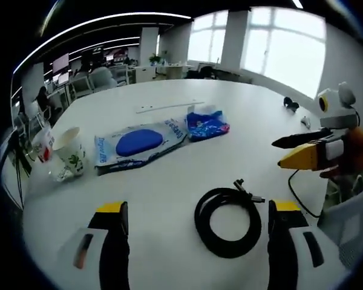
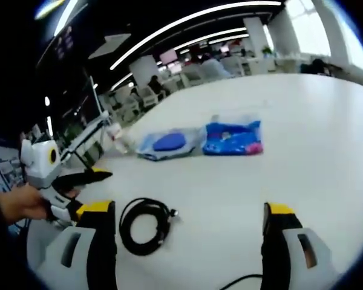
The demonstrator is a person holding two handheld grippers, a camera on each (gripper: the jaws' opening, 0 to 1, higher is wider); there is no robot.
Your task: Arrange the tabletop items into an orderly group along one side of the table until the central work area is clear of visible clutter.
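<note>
Several loose items lie on the white counter (image 1: pixel 187 175): a coiled black cable (image 1: pixel 227 220) sits nearest, just ahead of the left hand-held gripper (image 1: pixel 196 232), whose yellow-tipped jaws stand wide apart with nothing between them. Farther back a clear bag with a blue oval pad (image 1: pixel 139 144) lies flat, and just beside it a smaller blue patterned packet (image 1: pixel 207 124). Near the counter's left edge a paper cup with a green print (image 1: pixel 71 151) stands upright beside a red-and-white cup (image 1: pixel 43 144). A thin white strip (image 1: pixel 169 107) lies beyond the bags. In the right gripper view the right hand-held gripper (image 2: pixel 190 232) is also spread wide and empty, with the cable off to its left and both bags ahead.
</note>
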